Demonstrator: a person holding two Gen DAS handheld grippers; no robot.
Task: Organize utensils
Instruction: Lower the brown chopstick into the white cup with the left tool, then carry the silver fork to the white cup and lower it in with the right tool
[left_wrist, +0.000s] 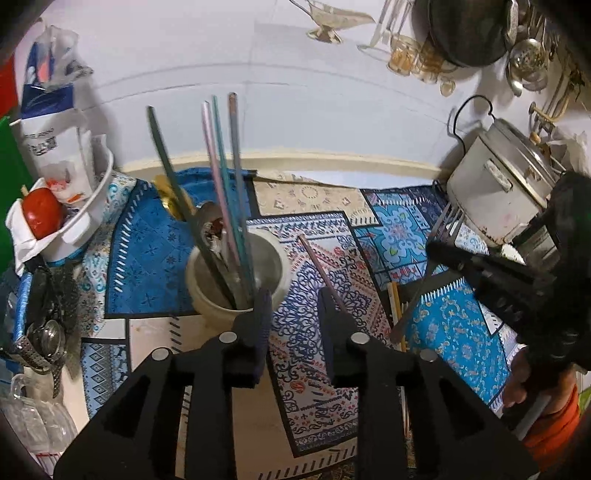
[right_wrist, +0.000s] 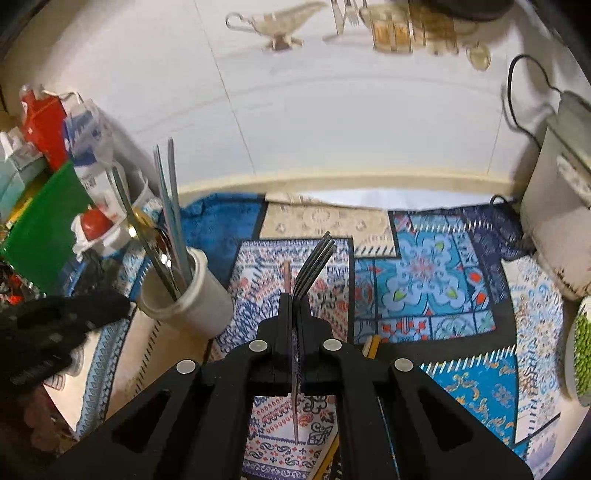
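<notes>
A white cup (left_wrist: 207, 295) stands on the patterned mat and holds several chopsticks (left_wrist: 221, 177) and a spoon. My left gripper (left_wrist: 293, 321) is open and empty just right of the cup; a single chopstick (left_wrist: 321, 273) lies on the mat past its right finger. My right gripper (right_wrist: 294, 306) is shut on a metal fork (right_wrist: 314, 266), tines pointing away, held above the mat right of the cup (right_wrist: 199, 306). The fork also shows in the left wrist view (left_wrist: 424, 280). A chopstick (right_wrist: 287, 273) lies on the mat under the fork.
A rice cooker (left_wrist: 498, 192) stands at the right. A white bowl with a carton and a red fruit (left_wrist: 40, 218) is at the left. A wristwatch (left_wrist: 40, 347) lies front left. Yellow chopsticks (left_wrist: 395, 302) lie on the mat. Glassware (right_wrist: 391, 29) lines the back wall.
</notes>
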